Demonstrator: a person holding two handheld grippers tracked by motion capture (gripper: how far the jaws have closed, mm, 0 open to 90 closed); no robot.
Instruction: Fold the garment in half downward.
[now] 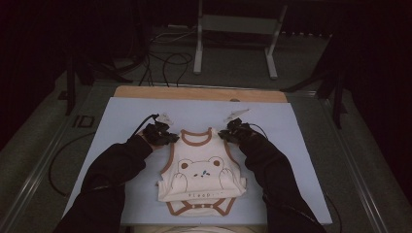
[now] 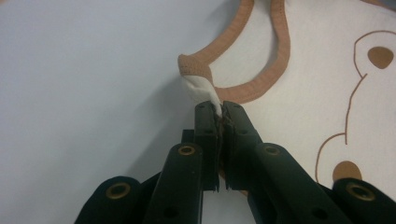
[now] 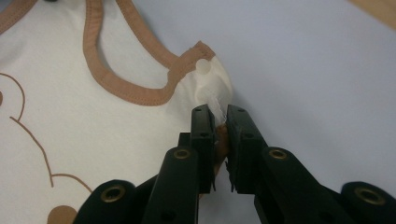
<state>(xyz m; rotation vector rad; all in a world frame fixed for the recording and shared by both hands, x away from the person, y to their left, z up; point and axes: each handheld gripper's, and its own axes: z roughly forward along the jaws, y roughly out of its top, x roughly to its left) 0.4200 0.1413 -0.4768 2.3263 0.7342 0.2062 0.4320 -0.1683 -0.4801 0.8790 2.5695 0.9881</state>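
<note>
One bodysuit (image 1: pixel 202 167), two claws (left claw (image 1: pixel 167 136), right claw (image 1: pixel 228 133)), one pale mat (image 1: pixel 121 121), and seemingly one surface (image 1: pixel 194 93).

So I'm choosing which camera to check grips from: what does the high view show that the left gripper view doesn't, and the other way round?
The high view alone takes in the whole bodysuit with its bear print and snap flap, both sleeved forearms, the right claw at the other shoulder strap, and the pale blue mat.

The left gripper view alone shows the grip itself: the left claw has its jaws pinched on a bunched fold of white fabric at the brown-trimmed shoulder strap.

Both show the left claw, the brown neckline trim and part of the bear outline.
</note>
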